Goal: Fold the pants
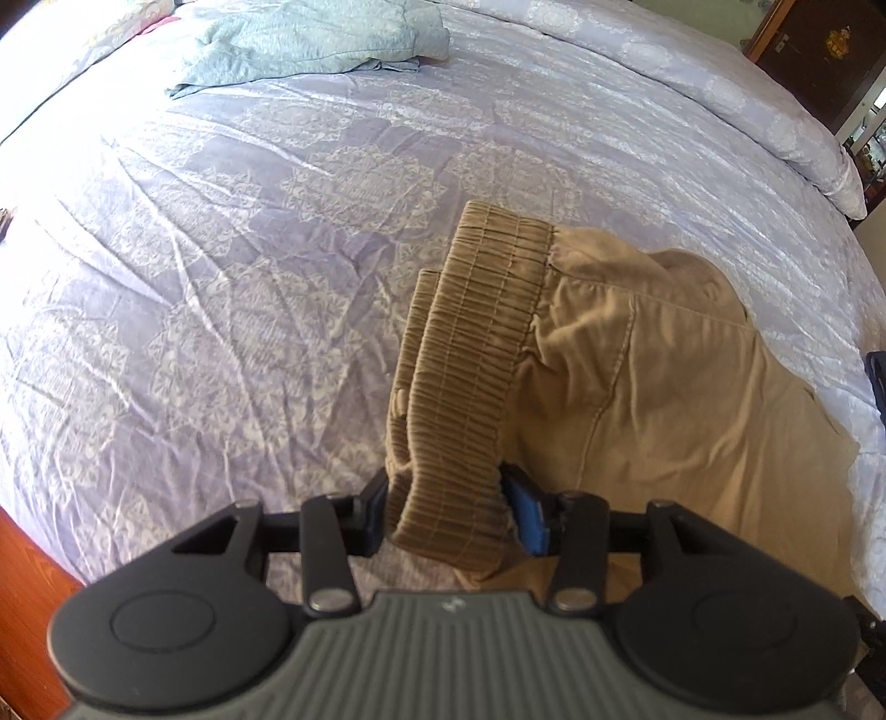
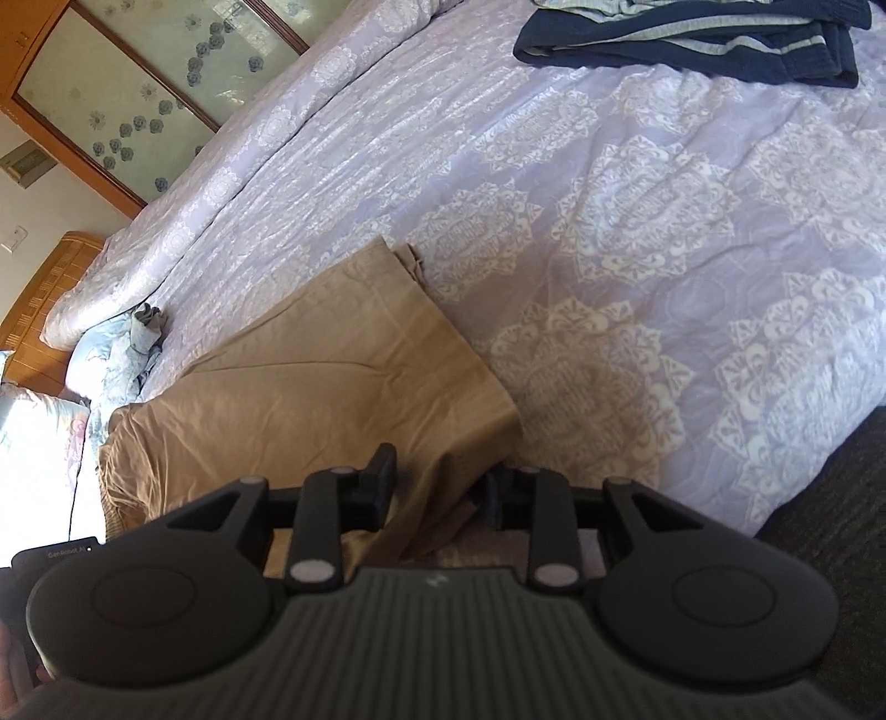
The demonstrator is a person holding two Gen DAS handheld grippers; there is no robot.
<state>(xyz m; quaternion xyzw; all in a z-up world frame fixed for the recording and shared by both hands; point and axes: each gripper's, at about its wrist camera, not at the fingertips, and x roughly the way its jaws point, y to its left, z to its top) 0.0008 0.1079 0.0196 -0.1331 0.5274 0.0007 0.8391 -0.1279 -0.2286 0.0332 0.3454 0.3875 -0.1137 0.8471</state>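
Note:
Tan pants point(image 1: 637, 387) lie folded on a lavender patterned bedspread point(image 1: 221, 277). Their ribbed elastic waistband point(image 1: 470, 343) runs toward the left wrist camera. My left gripper point(image 1: 451, 509) holds the near end of that waistband, which fills the gap between the two pads. In the right wrist view the leg part of the pants point(image 2: 310, 387) lies flat. A slack fold of it sits between the spread fingers of my right gripper point(image 2: 437, 487), and a dark gap shows beside the right finger.
A crumpled light blue garment point(image 1: 310, 44) lies at the far side of the bed. Folded navy clothes with grey stripes point(image 2: 692, 44) sit at the top right. A wooden bed frame point(image 1: 27, 609), a pillow point(image 2: 33, 432) and a wooden headboard point(image 2: 50, 299) border the bed.

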